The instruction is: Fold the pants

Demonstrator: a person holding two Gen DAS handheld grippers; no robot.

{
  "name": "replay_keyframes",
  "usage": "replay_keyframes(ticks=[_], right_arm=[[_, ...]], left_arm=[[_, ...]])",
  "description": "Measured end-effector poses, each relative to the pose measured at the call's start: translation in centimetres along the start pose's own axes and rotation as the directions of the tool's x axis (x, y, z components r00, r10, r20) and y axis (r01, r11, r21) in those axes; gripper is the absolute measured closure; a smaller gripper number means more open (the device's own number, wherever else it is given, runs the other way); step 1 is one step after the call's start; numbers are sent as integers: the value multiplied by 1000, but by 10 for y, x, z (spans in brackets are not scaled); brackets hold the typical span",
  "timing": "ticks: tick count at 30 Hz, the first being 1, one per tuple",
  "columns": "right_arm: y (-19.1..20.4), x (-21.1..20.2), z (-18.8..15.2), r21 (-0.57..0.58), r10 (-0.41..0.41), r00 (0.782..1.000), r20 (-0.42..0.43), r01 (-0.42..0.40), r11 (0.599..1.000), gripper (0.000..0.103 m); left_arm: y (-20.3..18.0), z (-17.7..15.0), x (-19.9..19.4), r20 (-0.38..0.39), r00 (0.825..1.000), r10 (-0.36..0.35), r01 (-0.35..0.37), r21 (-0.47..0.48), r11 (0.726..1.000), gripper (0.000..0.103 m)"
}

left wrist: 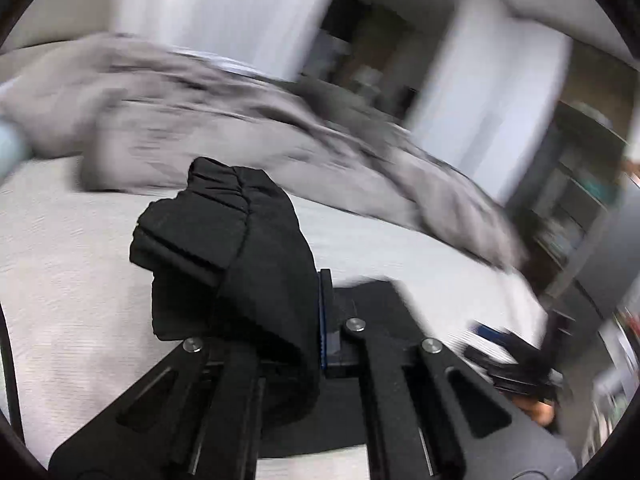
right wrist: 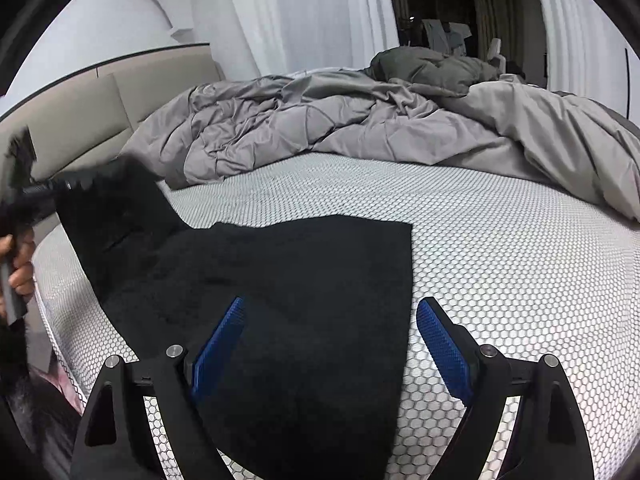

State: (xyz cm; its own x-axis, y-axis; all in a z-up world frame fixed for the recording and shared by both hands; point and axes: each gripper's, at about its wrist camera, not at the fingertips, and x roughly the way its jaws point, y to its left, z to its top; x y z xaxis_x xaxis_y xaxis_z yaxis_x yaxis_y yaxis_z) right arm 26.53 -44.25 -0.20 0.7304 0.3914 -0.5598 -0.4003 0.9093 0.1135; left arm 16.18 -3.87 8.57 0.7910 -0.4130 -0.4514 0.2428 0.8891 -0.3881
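Note:
Black pants lie spread on the honeycomb-patterned mattress. Their left end is lifted off the bed toward my left gripper, which shows blurred at the far left with a hand on its handle. In the left wrist view that gripper is shut on a bunched, gathered edge of the pants; the cloth drapes over the left finger and hides it. My right gripper hovers open just above the near part of the pants, its blue pads wide apart and gripping nothing.
A crumpled grey duvet is piled across the far half of the bed. A beige headboard runs along the left and white curtains hang behind. A dark shelf unit stands beyond the bed's right side.

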Motion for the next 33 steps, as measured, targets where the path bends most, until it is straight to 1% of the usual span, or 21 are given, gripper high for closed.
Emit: replay_keyframes(ticks=[1,2,3,4,5,6,7,9,11,13,15,16,18,19,21,24,26,28,31,32,33], right_arm=[[-4,-3,0,10,-10,1000,6,9,1000,14],[-9,-5,-1,23,-21,1000,11,21,1000,14],[-18,-9,-1,46,-37,999,16,36,998,14],[-25,-12,-1,63,-49,999,19,48,997,14],[-31,-14,-2,74,-61,998,20,59,996,14],[-38,-16,-3,86,-82,996,20,80,993,14],[-47,-17,-5,97,-110,994,14,108,989,14],[-63,-15,-9,136,-136,991,-19,137,981,14],[-72,-13,-12,167,-130,991,-41,135,977,14],[-74,-11,-13,175,-119,991,-59,128,976,14],[-70,-9,-12,168,-82,995,-65,92,982,14],[-66,-7,-12,168,-39,996,-77,52,984,14],[-59,-1,-12,175,31,995,-97,-14,985,14],[-54,2,-12,174,71,992,-103,-53,983,14],[-41,5,-12,151,92,990,-106,-76,986,15],[-25,6,-10,114,123,988,-96,-112,987,15],[-2,8,-8,47,146,984,-105,-142,989,15],[27,10,-9,-38,166,979,-117,-171,985,15],[68,27,-13,-112,194,969,-153,-212,971,15],[76,32,-16,-124,195,966,-168,-217,968,15],[90,44,-19,-156,172,966,-193,-203,967,15]], left_arm=[[-29,-5,20,-46,997,-58,59,28,998,100],[-54,-14,40,-96,989,-109,114,48,992,88],[-83,-30,69,-199,961,-191,210,78,975,75],[-99,-43,89,-267,933,-243,273,82,958,44],[-113,-59,106,-328,903,-277,321,85,943,34],[-124,-79,126,-386,881,-273,333,99,938,34],[-129,-92,137,-430,869,-246,324,116,939,34],[-130,-104,147,-475,850,-229,324,127,937,34],[-122,-102,140,-462,852,-248,338,123,933,34],[-110,-94,124,-413,873,-259,338,130,932,34],[-93,-86,107,-358,905,-230,295,138,946,33],[-78,-79,99,-318,928,-193,247,139,959,32],[-52,-67,99,-269,951,-152,187,111,976,31],[-35,-64,96,-263,952,-156,182,77,980,31],[-16,-60,95,-256,953,-162,177,37,984,31],[9,-54,92,-228,970,-90,102,42,994,31],[26,-56,94,-239,971,-21,33,44,998,31],[44,-64,101,-270,961,57,-45,52,998,31],[62,-79,117,-326,936,134,-111,87,990,31],[64,-83,122,-343,927,153,-124,105,987,31],[68,-87,128,-366,916,164,-127,123,984,31]])
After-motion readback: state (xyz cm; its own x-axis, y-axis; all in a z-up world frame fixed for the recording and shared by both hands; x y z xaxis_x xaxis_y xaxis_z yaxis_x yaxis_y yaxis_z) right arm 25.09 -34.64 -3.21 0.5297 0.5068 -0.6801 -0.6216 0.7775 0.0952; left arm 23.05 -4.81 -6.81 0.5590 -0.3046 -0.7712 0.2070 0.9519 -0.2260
